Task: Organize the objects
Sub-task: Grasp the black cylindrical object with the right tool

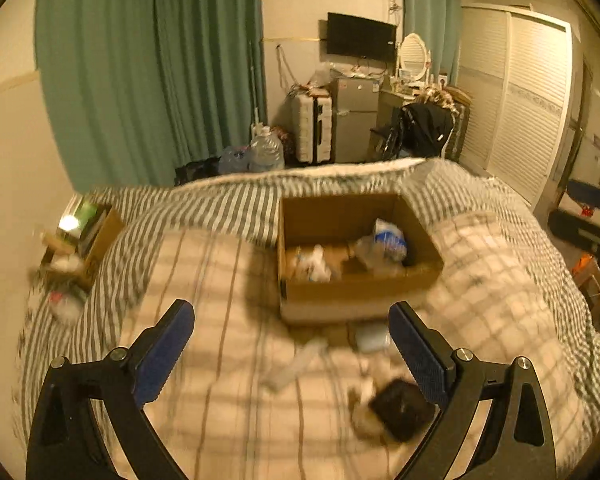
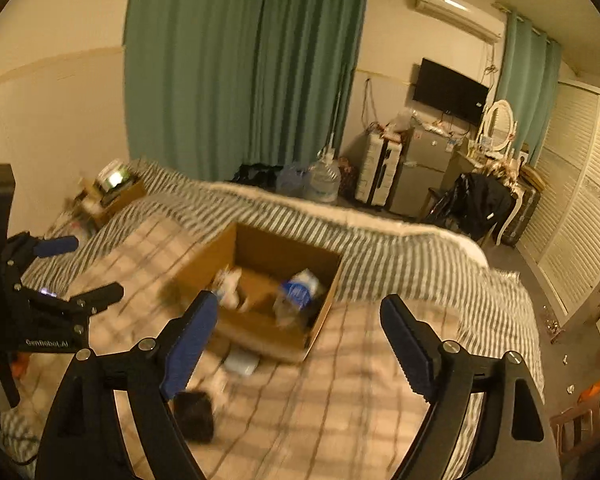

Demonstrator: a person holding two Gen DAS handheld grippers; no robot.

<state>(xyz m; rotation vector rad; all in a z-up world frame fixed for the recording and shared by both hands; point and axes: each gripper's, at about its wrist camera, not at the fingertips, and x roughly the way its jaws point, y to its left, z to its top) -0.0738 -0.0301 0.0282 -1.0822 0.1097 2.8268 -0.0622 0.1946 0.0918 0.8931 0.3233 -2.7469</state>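
An open cardboard box (image 1: 360, 288) (image 2: 208, 256) stands on the checked blanket of a bed. Inside it lie a crumpled clear bottle with a blue label (image 1: 388, 242) (image 2: 298, 292) and some white items. On the blanket in front of the box are a small pale object (image 1: 372, 338) (image 2: 240, 362), a clear plastic piece (image 1: 296, 364) and a black object (image 1: 402, 408) (image 2: 194, 414), all blurred. My left gripper (image 1: 291, 312) (image 2: 82, 270) is open and empty, short of the box. My right gripper (image 2: 299, 302) is open too, with nothing between its fingers.
A smaller box of clutter (image 1: 100, 232) sits at the bed's far left edge by the wall. Beyond the bed stand water jugs (image 1: 266, 152), a white suitcase (image 1: 314, 128), a small fridge, a dressing table and a louvred wardrobe (image 1: 516, 96). Green curtains hang behind.
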